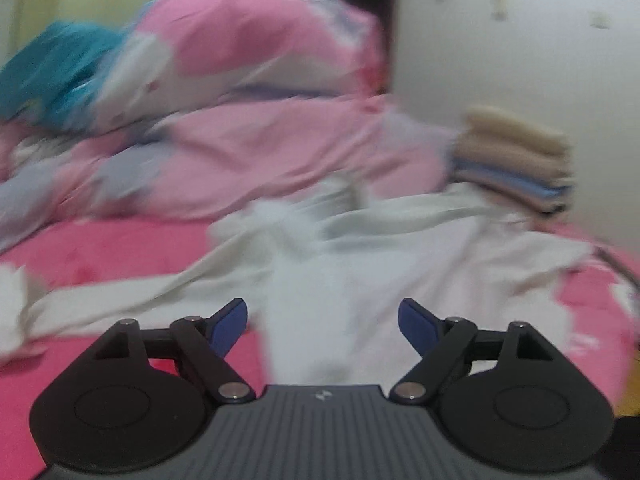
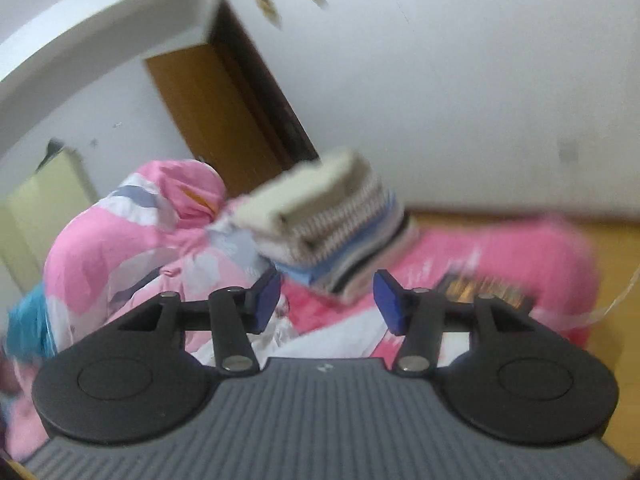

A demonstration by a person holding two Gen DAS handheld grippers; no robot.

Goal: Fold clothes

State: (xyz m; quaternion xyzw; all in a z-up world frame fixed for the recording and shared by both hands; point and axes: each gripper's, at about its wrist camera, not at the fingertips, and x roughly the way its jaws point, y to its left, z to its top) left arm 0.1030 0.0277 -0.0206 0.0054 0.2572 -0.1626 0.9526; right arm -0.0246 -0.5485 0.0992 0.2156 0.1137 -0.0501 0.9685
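Nearest the left wrist camera, the left gripper (image 1: 322,326) with its black linkages and blue pads hangs with its fingers spread wide and nothing between them, just above a crumpled white garment (image 1: 360,264) that lies unfolded across the bright pink bedsheet (image 1: 100,248). One long white part of the garment trails off toward the left edge of the bed. Beyond the garment, a rumpled pink quilt with white and grey patches (image 1: 256,80) is heaped high, with a teal cloth (image 1: 52,68) beside it at the far left. To the right, against the white wall, sits a stack of folded clothes in beige, cream and blue (image 1: 516,160), just past the garment's far edge. In the right wrist view, the right gripper (image 2: 327,300) is likewise parted wide and empty, tilted upward; a slice of the white garment shows low between its fingers, the folded stack lies ahead of the pads, and a brown wooden door (image 2: 216,116) stands behind. Both views are motion-blurred.
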